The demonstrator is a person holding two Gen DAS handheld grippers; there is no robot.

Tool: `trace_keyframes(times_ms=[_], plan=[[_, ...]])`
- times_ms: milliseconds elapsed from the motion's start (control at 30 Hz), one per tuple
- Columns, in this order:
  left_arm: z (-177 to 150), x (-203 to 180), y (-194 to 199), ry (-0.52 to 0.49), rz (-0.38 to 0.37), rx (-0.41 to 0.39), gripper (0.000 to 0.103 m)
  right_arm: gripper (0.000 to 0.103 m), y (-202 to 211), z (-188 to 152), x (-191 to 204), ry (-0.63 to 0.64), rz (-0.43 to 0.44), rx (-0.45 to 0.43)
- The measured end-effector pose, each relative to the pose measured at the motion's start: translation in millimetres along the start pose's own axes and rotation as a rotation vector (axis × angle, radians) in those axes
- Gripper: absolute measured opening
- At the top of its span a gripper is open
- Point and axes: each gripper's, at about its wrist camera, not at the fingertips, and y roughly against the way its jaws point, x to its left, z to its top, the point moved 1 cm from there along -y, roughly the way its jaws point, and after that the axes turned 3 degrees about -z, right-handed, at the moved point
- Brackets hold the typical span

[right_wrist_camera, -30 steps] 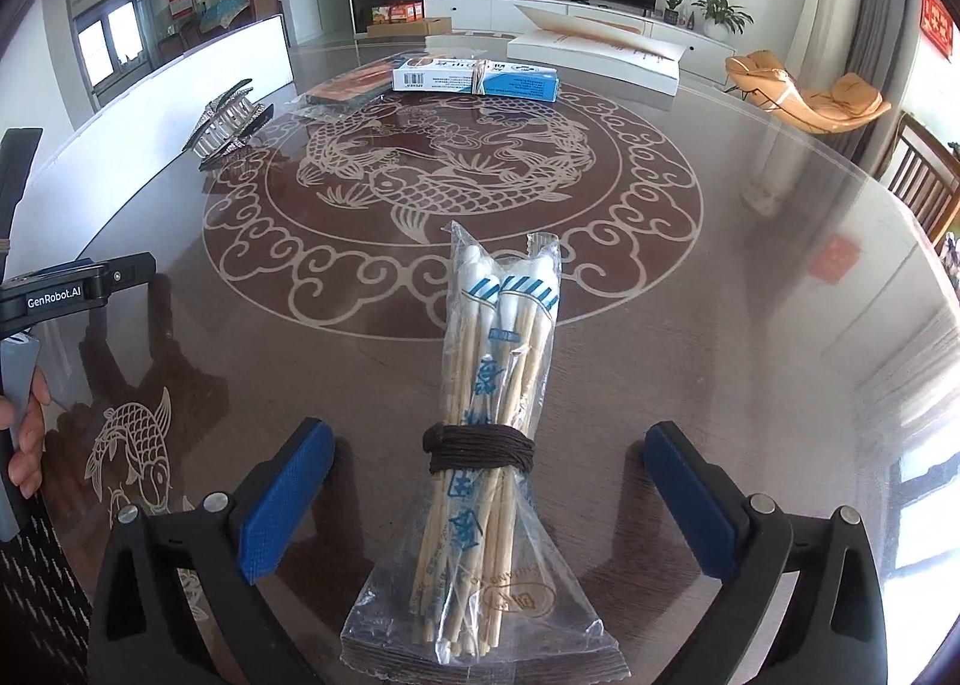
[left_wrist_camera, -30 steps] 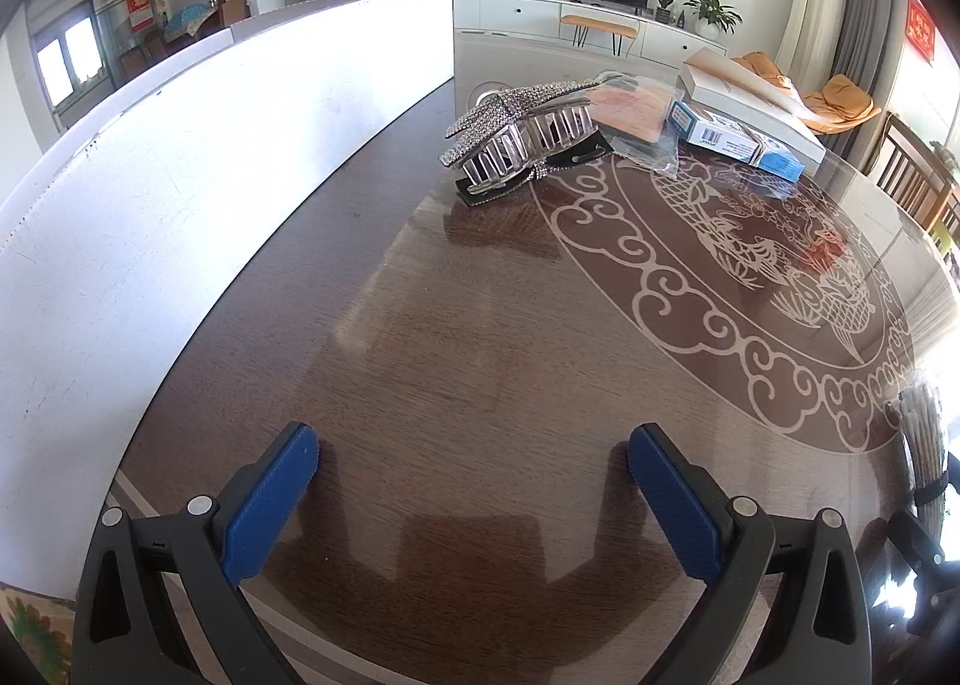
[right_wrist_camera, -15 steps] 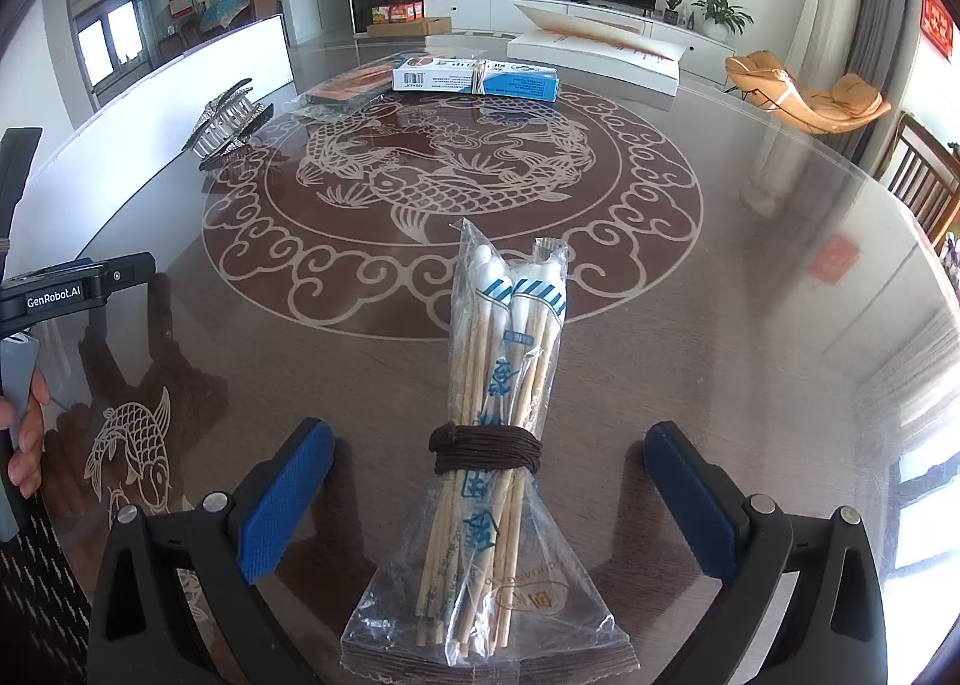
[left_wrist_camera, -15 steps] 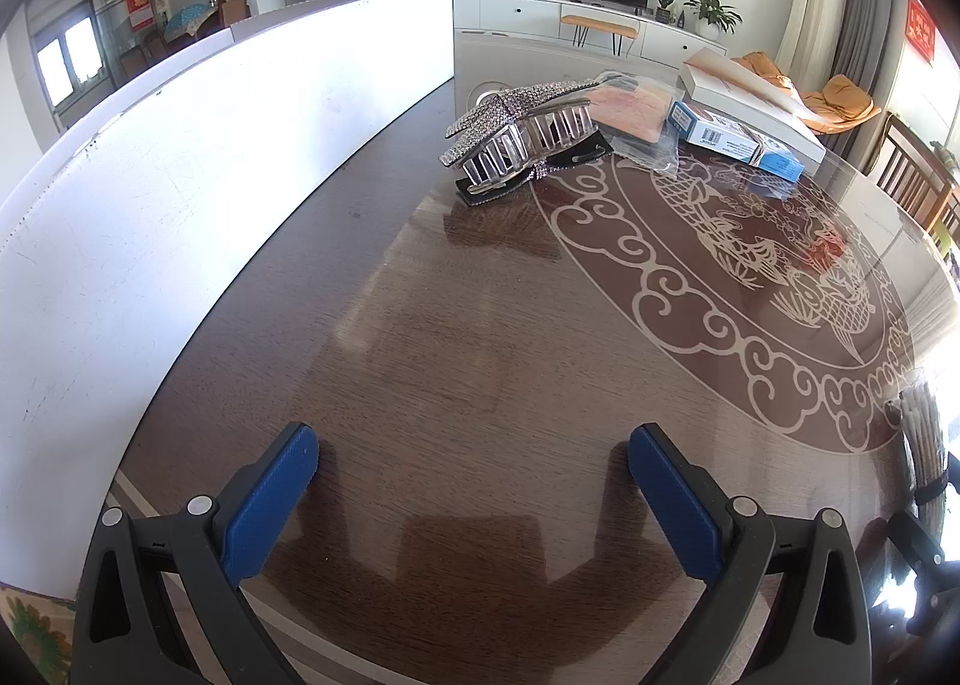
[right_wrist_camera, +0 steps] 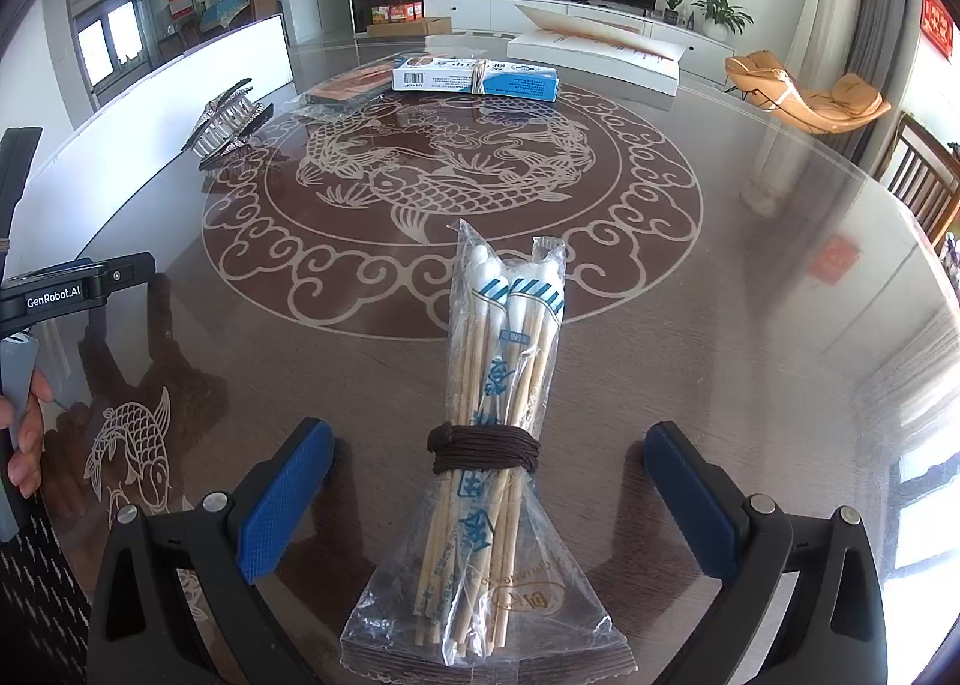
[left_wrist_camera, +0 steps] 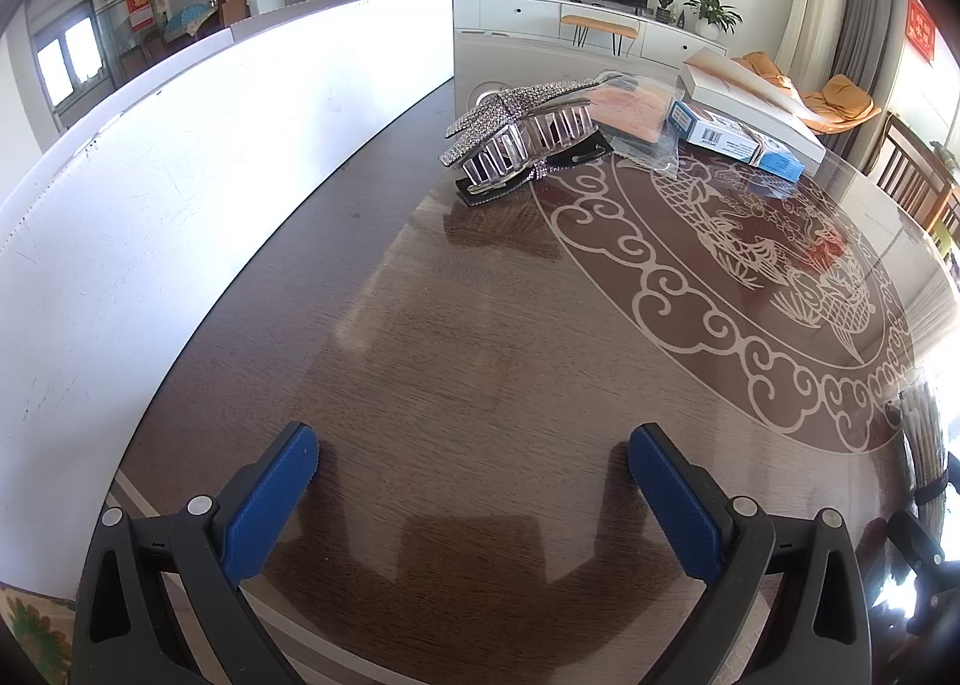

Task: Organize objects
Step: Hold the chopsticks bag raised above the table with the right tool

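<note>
A clear bag of long cotton swabs, bound by a dark brown cord, lies on the glass table between the blue pads of my right gripper, which is open around it without touching. My left gripper is open over bare table with nothing between its fingers. Far ahead of it a rhinestone hair claw rests on a black clip; the claw also shows at the left in the right wrist view. The swab bag's edge appears at the far right of the left wrist view.
A white panel runs along the table's left side. At the back lie a plastic-wrapped orange packet, a blue and white box and a flat white box. A hand holds the left gripper's handle.
The swab bag has shifted slightly to the right and farther from the right camera between the open fingers. The left gripper's view is unchanged.
</note>
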Motion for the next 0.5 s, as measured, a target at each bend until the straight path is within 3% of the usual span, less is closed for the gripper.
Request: trace_keyframes(times_ms=[200,400,500], plan=[[2,5,2,0.017,-0.019,0.014,0.103,0.103,0,0,0,0.000,0.000,0.000],[13,39,16,0.195,-0.204,-0.074,0.103,0.103,0,0,0,0.000,0.000,0.000],[36,36,4,0.112,-0.223,-0.057,0.103,0.103,0,0,0,0.000,0.000,0.000]])
